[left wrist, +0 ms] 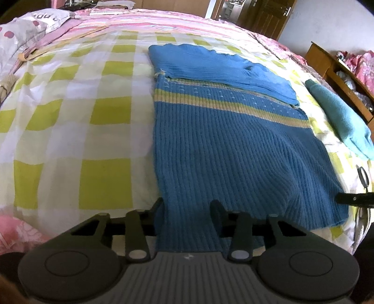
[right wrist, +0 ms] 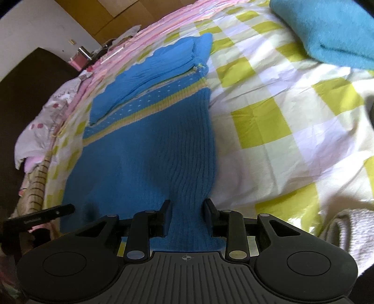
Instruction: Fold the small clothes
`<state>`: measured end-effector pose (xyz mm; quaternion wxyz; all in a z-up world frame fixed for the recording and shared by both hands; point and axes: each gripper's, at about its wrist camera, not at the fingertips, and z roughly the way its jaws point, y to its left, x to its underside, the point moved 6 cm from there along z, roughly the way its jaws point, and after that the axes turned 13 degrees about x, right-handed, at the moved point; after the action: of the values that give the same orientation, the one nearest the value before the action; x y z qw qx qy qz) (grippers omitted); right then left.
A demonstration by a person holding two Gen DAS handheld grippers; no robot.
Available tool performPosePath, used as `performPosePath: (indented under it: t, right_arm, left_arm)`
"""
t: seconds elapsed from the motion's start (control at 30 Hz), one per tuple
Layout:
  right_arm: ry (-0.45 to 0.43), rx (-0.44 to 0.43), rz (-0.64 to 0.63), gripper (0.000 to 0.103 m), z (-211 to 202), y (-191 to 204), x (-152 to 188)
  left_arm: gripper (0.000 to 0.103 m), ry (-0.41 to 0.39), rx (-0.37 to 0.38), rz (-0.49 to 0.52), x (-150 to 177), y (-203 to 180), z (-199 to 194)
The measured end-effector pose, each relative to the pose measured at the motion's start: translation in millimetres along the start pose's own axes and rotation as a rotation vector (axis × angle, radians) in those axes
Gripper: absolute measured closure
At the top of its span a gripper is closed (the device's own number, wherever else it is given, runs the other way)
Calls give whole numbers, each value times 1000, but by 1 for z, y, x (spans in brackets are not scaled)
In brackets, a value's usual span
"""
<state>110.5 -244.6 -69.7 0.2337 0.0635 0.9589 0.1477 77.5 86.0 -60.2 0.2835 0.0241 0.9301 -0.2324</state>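
**Both tongs at the sweater's near hem**

The left gripper (left wrist: 187, 208) and right gripper (right wrist: 186, 208) each straddle the near hem of the blue ribbed knit sweater with a yellow chest stripe (left wrist: 233, 145), jaws part-way apart with knit between them; whether the pads press yet I cannot tell. The sweater lies flat on the green-and-white checked bedsheet (left wrist: 81, 121), its sleeves already folded across the chest. My reading: the hem-to-collar fold is starting, which calls for a firm pinch at both corners and an even lift. Only the right view shows the pale towel (right wrist: 346, 231) right of the hem; only the left view shows the wooden door (left wrist: 268, 16) beyond the collar.
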Motion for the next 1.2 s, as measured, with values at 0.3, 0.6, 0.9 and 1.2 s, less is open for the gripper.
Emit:
performPosePath:
  t: [0.3,0.6,0.9,1.2]
  right_arm:
    - [2,-71,52,80,10,4,-4]
    - [-13,-173,118,91,10,16,-13]
    - [-120,-336,259,92,0,30,-65]
    - [-237,-392,306,92,14,43,-149]
  left_arm:
    - [63,19,6,-13,-2,2,3]
    - [88,-33,101,-93,-20,9,-4]
    - [89,-185,261,-181,-73,13,-13]
    - [89,-328,298,-184,-155,27,0]
